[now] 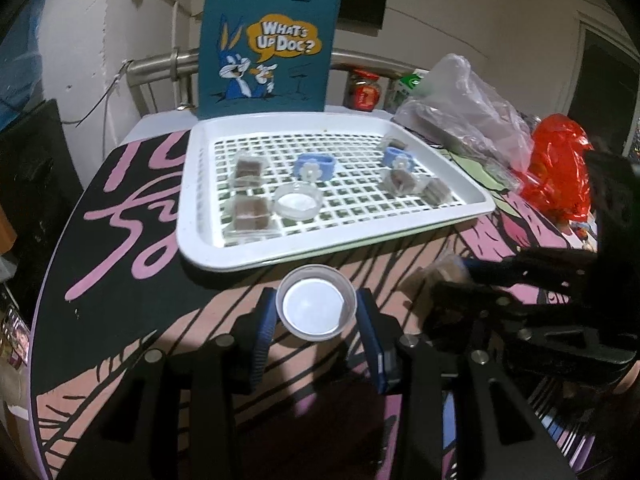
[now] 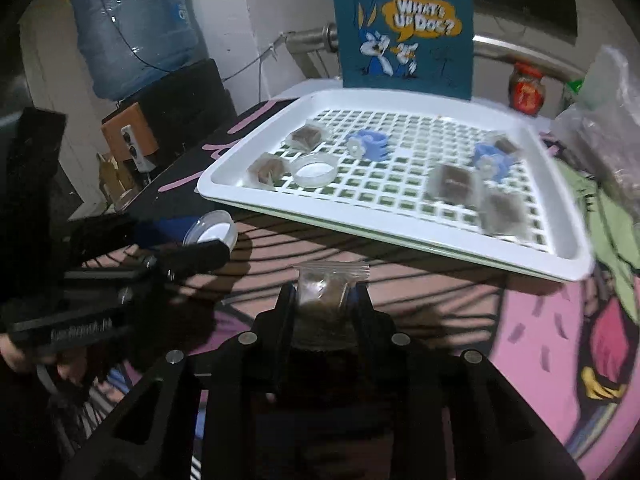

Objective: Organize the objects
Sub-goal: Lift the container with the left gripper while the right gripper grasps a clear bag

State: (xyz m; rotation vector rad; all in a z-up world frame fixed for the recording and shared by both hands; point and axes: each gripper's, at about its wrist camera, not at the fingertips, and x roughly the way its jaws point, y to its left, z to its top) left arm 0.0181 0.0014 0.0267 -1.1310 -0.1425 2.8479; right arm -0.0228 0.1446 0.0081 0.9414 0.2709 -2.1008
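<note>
Nearby, tray (image 2: 400, 236) beyond bagged block (image 2: 326, 286).

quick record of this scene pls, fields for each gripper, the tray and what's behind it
left gripper: shut on small clear cup, near the tray's front edge
right gripper: shut on zip bag of brown stuff
tray: white, gridded; holds brown packets, two blue flower rings, one clear cup
behind tray: teal cartoon rabbit bag

A blue cartoon-rabbit bag (image 1: 266, 46) was stood upright behind the tray. A red-lidded jar (image 1: 363, 90), a clear plastic bag (image 1: 466, 108) and a red plastic bag (image 1: 558, 168) were seen alongside; a water bottle (image 2: 128, 28) was set apart.
</note>
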